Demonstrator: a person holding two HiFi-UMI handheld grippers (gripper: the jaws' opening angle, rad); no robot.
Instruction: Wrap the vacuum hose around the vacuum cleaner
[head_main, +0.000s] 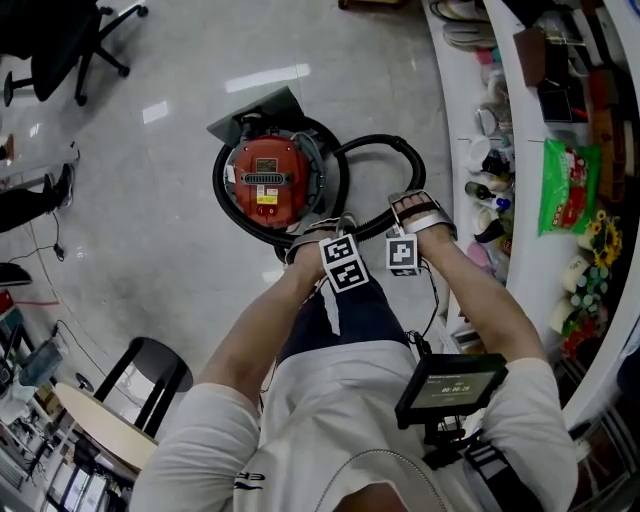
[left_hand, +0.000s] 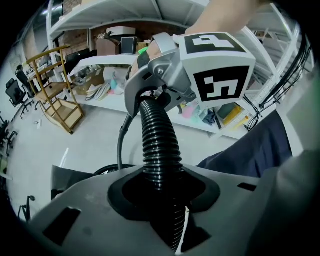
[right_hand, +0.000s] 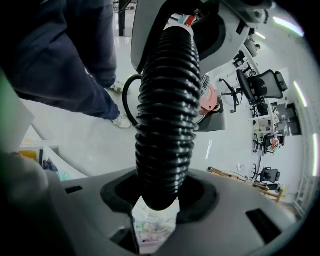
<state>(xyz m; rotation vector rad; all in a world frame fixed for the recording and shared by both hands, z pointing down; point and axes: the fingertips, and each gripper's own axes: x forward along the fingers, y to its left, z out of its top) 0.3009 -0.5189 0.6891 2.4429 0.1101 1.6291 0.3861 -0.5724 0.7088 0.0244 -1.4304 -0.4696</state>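
I am looking steeply down at a round red vacuum cleaner (head_main: 266, 178) sitting on a glossy pale floor (head_main: 150, 110), just ahead of the person's feet. The black vacuum hose (head_main: 385, 145) is already circling the canister's base in what looks like one full ring. A loose loop is bulging out to the right and curving back toward the two grippers, so I judge the wrapping partly done, with that slack left to lay around the body. The left gripper (left_hand: 162, 197) is clamping the hose in the rounded notch between its grey jaws. The right gripper (right_hand: 157, 195) is gripping the same hose a little further along, its jaws closing round the ribbed tube. The two grippers are working close together, with a short stretch of hose running between them. The hose is corrugated and flexible, with a matte rubbery sheen. The canister is looking like hard moulded plastic, domed, with a dark rim.
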